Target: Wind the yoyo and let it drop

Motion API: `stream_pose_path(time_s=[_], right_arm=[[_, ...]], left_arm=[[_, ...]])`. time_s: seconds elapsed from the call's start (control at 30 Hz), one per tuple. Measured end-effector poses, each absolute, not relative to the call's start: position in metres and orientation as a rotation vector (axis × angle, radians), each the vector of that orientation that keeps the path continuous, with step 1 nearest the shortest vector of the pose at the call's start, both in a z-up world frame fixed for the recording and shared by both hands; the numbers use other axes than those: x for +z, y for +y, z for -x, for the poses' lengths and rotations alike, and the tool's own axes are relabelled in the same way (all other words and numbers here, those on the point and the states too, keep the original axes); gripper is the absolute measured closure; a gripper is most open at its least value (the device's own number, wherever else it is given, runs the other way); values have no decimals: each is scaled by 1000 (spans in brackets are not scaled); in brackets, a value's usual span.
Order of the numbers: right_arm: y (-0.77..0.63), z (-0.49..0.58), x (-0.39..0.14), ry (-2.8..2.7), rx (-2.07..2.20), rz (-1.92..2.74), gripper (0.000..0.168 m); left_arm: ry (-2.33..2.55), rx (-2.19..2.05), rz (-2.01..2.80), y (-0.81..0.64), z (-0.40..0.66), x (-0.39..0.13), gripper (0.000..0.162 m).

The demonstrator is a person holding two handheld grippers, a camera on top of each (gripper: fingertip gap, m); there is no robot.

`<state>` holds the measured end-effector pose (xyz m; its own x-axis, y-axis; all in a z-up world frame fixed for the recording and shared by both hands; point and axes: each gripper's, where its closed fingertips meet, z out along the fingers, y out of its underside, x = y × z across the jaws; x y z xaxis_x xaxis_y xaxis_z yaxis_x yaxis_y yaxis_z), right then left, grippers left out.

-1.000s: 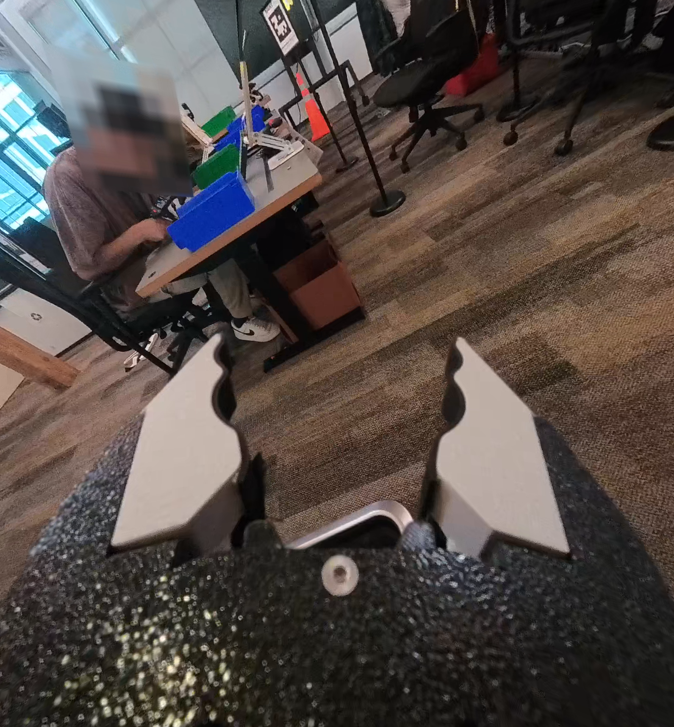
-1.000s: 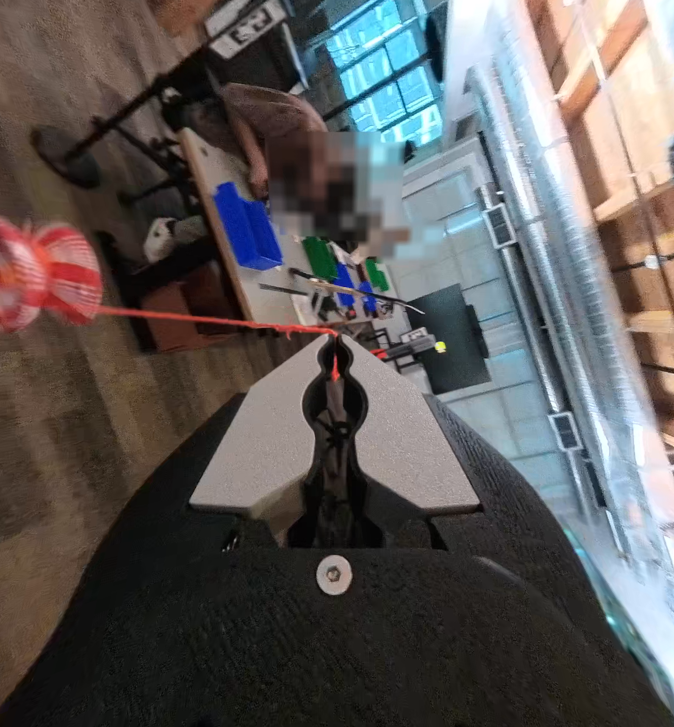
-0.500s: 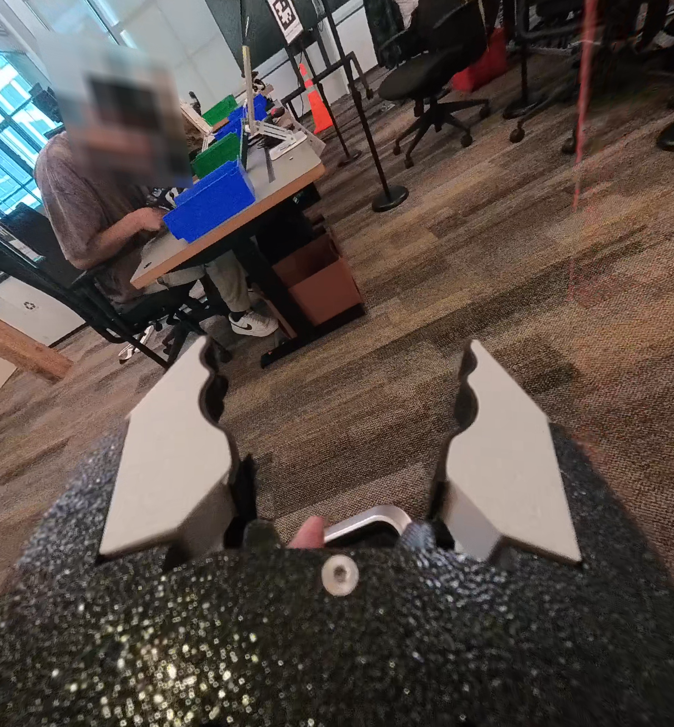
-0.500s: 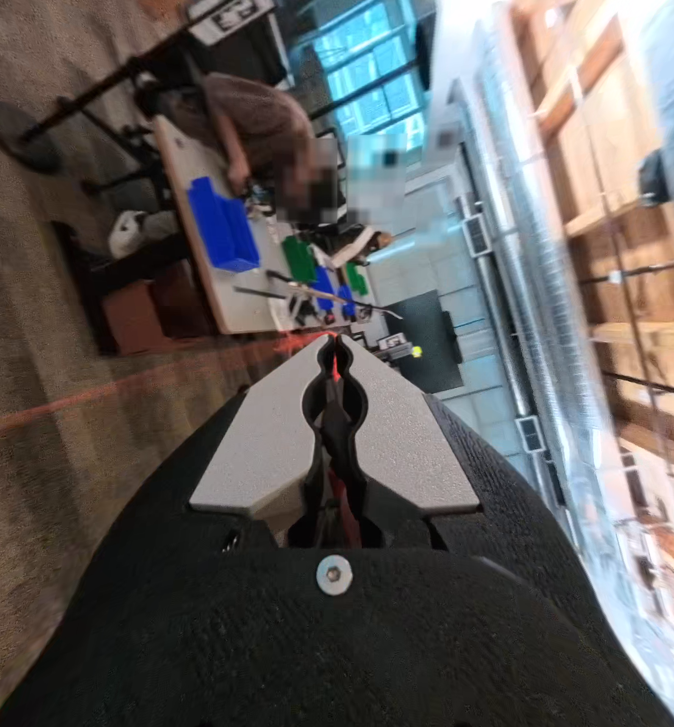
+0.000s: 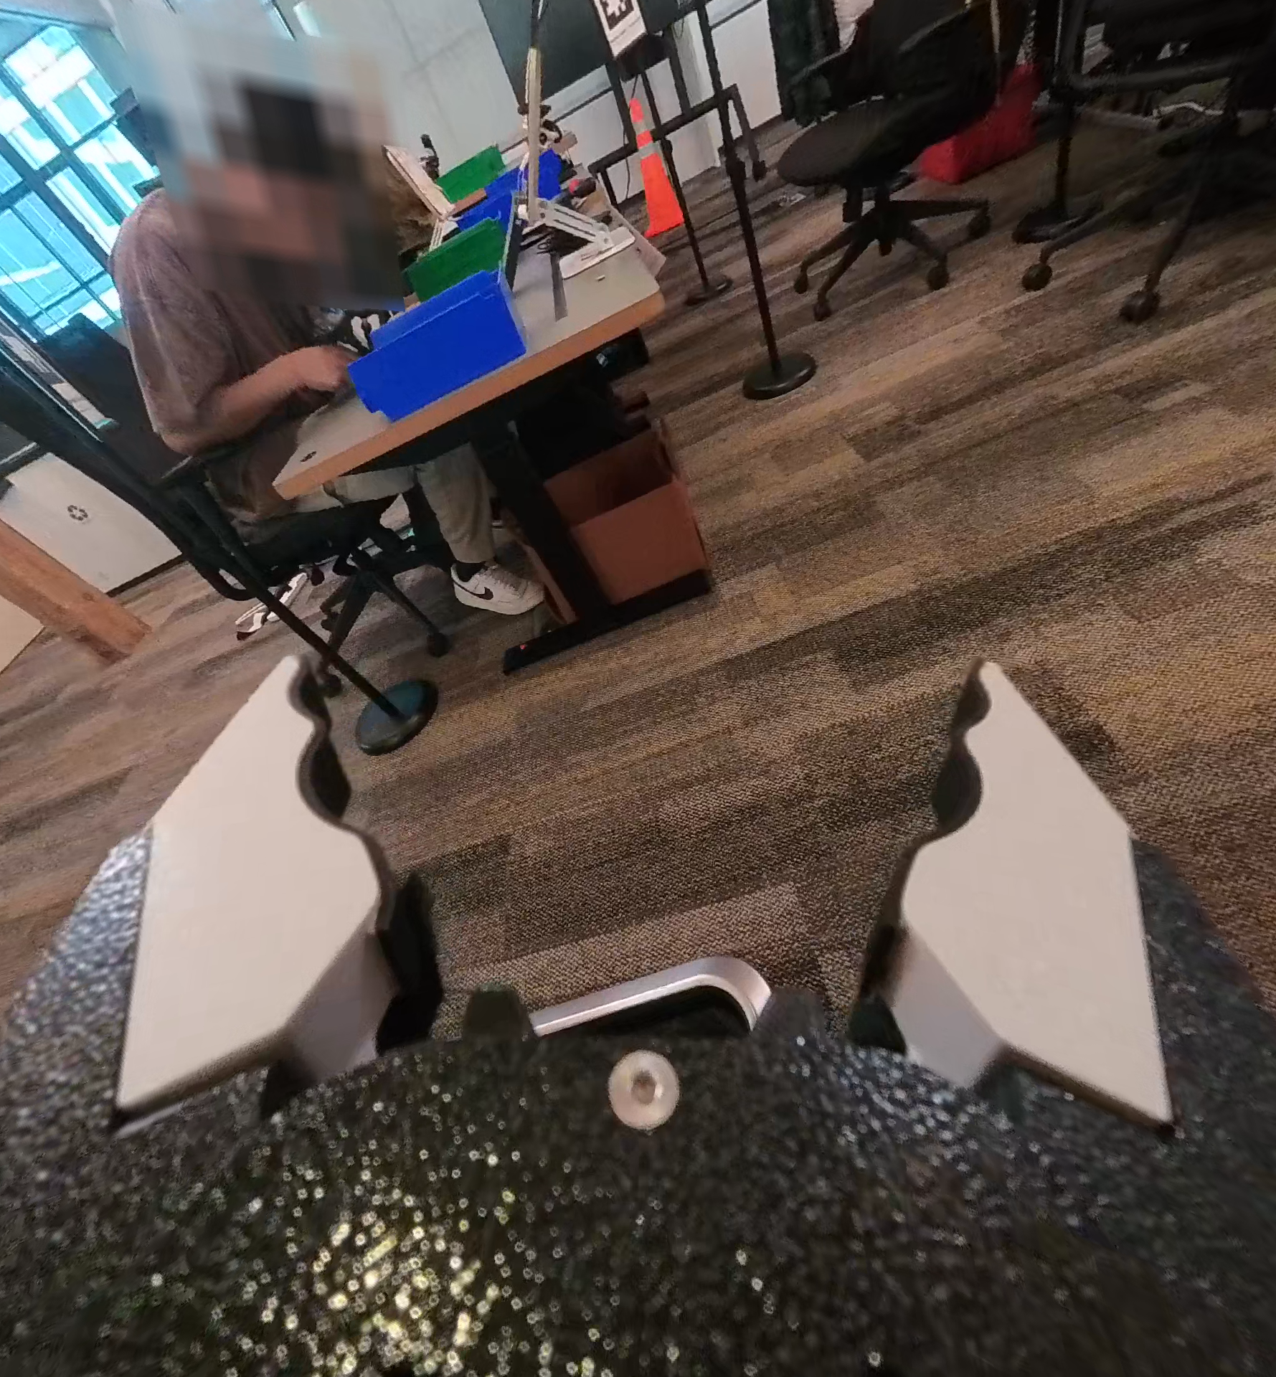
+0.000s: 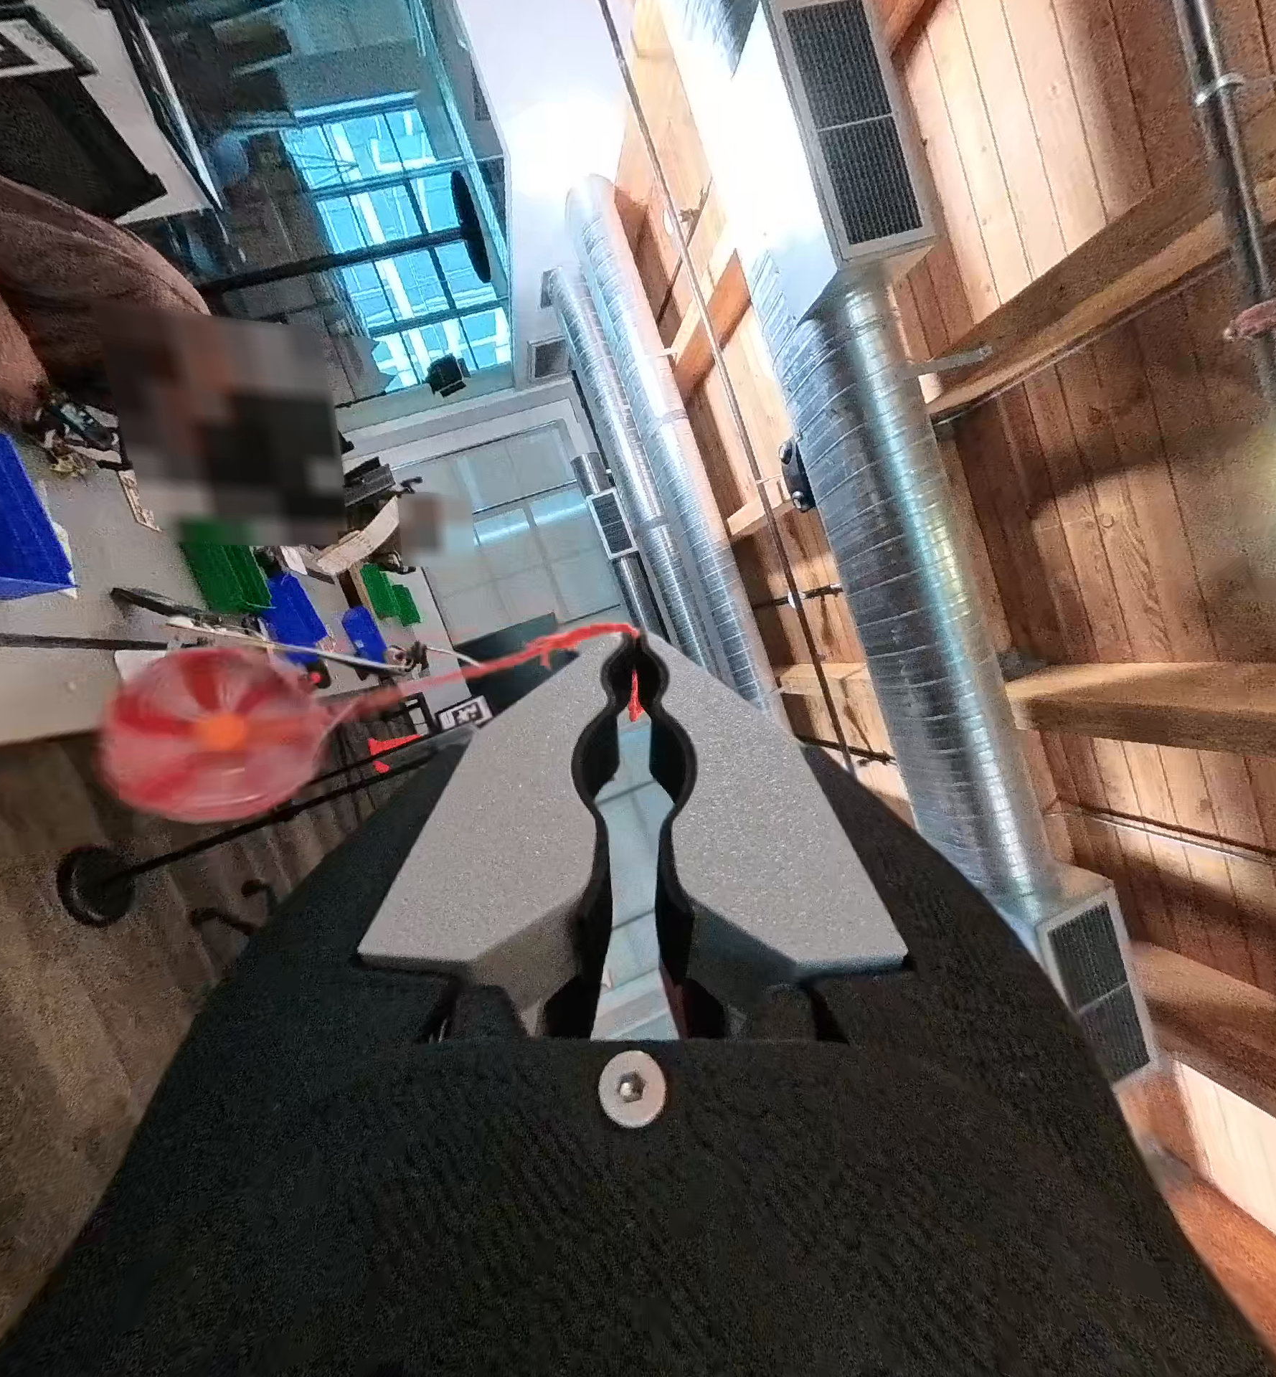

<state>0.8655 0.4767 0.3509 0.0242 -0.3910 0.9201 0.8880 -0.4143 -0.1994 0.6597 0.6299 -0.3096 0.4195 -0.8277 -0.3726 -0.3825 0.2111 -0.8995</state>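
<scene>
Right tongs pinched together at the tips on a red string, with a short loose end showing in the gap just behind the pinch. Red-and-white yoyo hanging in the air at the far end of that string, off to the left of the tongs in the right wrist view, blurred, flat face with an orange centre turned toward the camera. String short and a bit frayed near the tips (running from the pinch straight to the yoyo's edge). Tilted view here: silver ducts and wooden planks on the right. Left tongs spread wide apart, holding nothing, pointed down over brown patterned carpet. Farther off in the left wrist view, a tabletop carrying a blue bin and green bins, a seated person at its near end, a brown box beneath, an orange cone and black office chairs behind.
</scene>
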Motion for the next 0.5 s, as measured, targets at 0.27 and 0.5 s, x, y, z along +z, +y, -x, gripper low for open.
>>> stream_pose_path(time_s=[0.27, 0.5], right_arm=[[486, -890, 289, -556, -1559, 1422, 168], [488, -879, 59, -593, -1265, 1795, 168]], left_arm=[[1198, -427, 1410, 629, -661, -315, 3], [1238, -413, 1433, 629, -667, -322, 4]])
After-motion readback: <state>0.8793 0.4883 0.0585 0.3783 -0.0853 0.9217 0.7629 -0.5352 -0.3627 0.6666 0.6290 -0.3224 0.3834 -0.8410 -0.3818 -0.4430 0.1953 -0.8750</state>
